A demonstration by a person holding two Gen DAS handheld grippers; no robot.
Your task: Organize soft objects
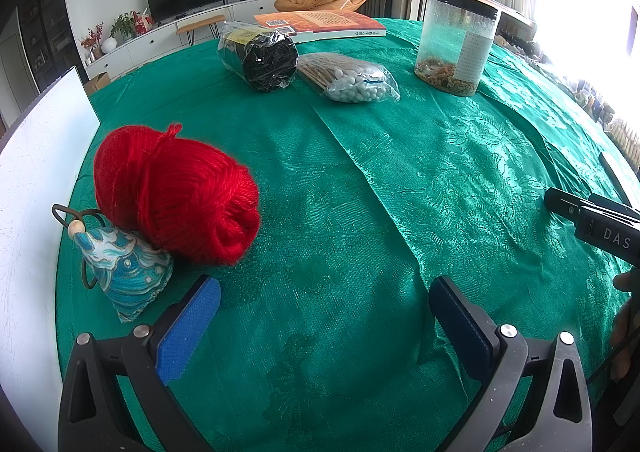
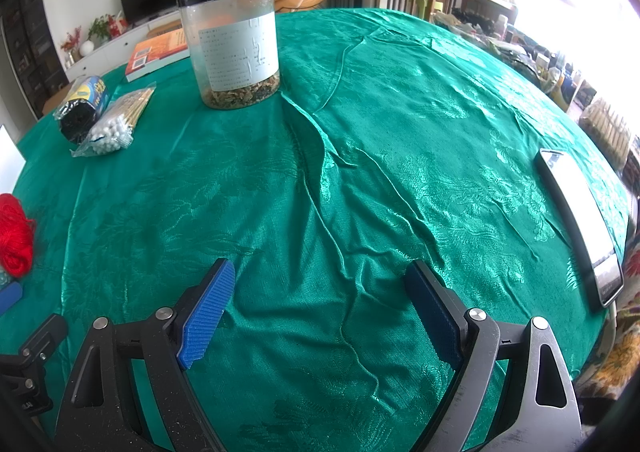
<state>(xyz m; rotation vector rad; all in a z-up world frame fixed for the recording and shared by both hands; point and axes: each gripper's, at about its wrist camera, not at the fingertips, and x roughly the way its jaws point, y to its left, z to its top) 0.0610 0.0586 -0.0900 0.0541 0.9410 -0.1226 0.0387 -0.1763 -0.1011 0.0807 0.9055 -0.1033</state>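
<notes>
A red ball of yarn [image 1: 176, 193] lies on the green tablecloth [image 1: 360, 179] at the left, touching a small blue patterned fabric pouch [image 1: 128, 276] with a bead and a cord loop. My left gripper [image 1: 326, 292] is open and empty, just right of the pouch and in front of the yarn. My right gripper [image 2: 320, 276] is open and empty over bare cloth [image 2: 360, 171]. The yarn's edge shows at the far left in the right wrist view [image 2: 14, 236]. The right gripper's body shows at the right edge of the left wrist view [image 1: 600, 228].
At the back stand a black roll in plastic wrap [image 1: 260, 51], a bag of cotton swabs [image 1: 348, 77], a book [image 1: 320, 23] and a clear jar with a black lid [image 1: 456, 39]. A phone [image 2: 580, 223] lies at the right. A white board [image 1: 36, 187] stands at the left.
</notes>
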